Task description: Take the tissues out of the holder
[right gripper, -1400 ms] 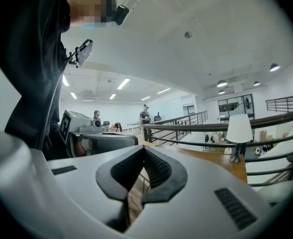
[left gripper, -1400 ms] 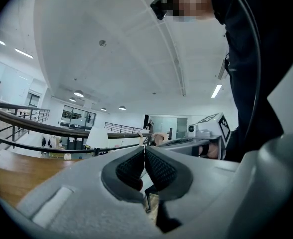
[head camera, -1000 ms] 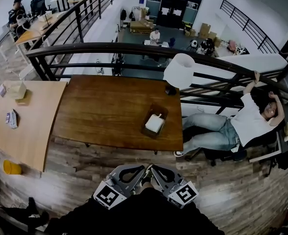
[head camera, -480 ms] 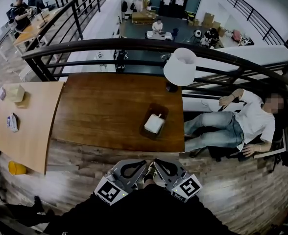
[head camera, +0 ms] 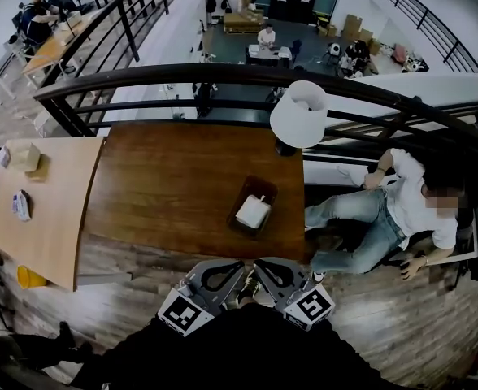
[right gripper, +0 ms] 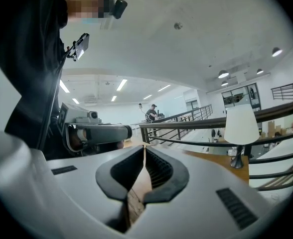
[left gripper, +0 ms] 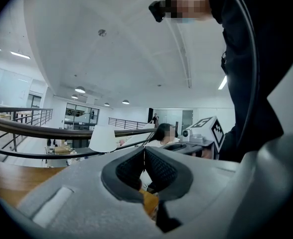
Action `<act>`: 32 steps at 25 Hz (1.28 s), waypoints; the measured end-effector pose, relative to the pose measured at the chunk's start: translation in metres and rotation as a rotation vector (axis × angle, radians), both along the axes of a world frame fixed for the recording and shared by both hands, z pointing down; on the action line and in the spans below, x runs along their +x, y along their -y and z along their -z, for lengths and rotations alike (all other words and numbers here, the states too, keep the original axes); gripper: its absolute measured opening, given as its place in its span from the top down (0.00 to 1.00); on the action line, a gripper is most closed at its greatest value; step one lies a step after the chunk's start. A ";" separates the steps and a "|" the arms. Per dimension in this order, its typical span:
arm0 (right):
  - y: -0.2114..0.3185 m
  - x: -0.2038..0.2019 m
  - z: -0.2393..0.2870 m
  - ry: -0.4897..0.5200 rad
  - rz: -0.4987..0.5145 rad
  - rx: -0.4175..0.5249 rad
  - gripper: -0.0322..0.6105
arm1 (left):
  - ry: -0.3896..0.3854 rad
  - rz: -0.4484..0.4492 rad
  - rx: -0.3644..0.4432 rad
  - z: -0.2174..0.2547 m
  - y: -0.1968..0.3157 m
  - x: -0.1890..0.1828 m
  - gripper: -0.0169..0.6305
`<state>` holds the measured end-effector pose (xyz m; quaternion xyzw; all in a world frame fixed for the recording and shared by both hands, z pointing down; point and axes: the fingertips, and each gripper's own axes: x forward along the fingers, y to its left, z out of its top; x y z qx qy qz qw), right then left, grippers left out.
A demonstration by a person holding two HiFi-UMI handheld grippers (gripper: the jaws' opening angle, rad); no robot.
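Note:
A dark brown holder with a white stack of tissues in it sits on the dark wooden table, near its front right corner. Both grippers hang side by side at the bottom of the head view, short of the table's front edge and well apart from the holder. The left gripper has its jaws shut tip to tip with nothing between them. The right gripper is shut and empty too. The holder does not show in either gripper view.
A white-shaded lamp stands at the table's back right corner. A black railing runs behind the table. A person sits right of the table, legs stretched toward it. A light wooden table adjoins on the left.
Both grippers and the head camera have come forward, so the table's front edge is closer. The seated person has lowered both arms from the railing and sat up.

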<state>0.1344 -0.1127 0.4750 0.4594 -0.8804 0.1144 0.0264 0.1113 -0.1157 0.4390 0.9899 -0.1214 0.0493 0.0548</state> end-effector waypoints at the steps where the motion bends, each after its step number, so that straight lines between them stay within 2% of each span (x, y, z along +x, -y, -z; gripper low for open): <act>1: 0.004 0.005 0.001 0.000 0.004 -0.004 0.94 | 0.003 0.004 -0.001 0.001 0.003 0.005 0.96; 7: 0.019 0.025 -0.003 0.013 0.060 -0.002 0.94 | 0.024 0.042 -0.011 -0.002 0.018 0.027 0.96; 22: 0.038 0.058 -0.036 0.028 0.209 -0.128 0.94 | 0.073 0.121 -0.023 -0.019 0.045 0.073 0.96; 28: 0.046 0.064 -0.051 0.021 0.212 -0.157 0.94 | 0.093 0.115 -0.020 -0.030 0.048 0.075 0.96; 32: 0.055 0.063 -0.071 -0.028 0.220 -0.199 0.94 | 0.115 0.093 0.008 -0.046 0.054 0.074 0.96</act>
